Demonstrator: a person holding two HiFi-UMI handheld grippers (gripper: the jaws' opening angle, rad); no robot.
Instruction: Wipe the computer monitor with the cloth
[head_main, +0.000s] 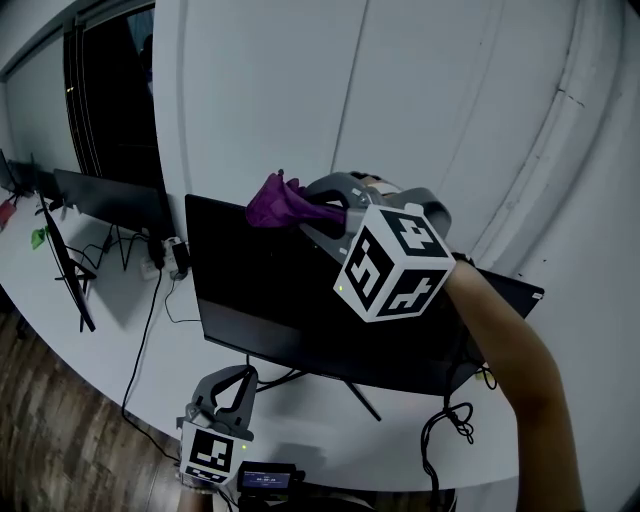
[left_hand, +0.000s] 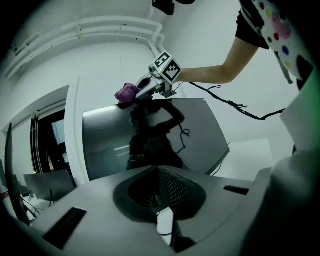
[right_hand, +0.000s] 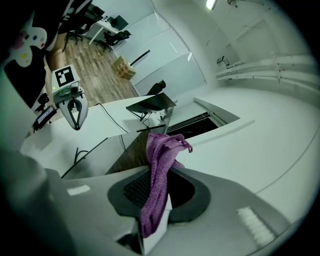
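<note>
— Cloth (right_hand: 158, 170) first?
— Soft purple fabric, fine nubbly weave, matt.
— And the monitor (left_hand: 200, 135) screen?
— Dark and glossy, mirror-like, full of reflections.
— Right gripper (head_main: 316, 212), left gripper (head_main: 233, 380)?
— Matt grey plastic, smooth shells; finely gridded black pads (left_hand: 172, 189) inside the jaws. Marker cube (head_main: 392, 262) matt white with flat black print.
— Around them?
— Smooth white table (head_main: 100, 320), faint sheen. Brown wood-plank floor (head_main: 50, 440), grained. Plain matt white wall (head_main: 450, 100). Black rubbery cables (head_main: 455, 420).
</note>
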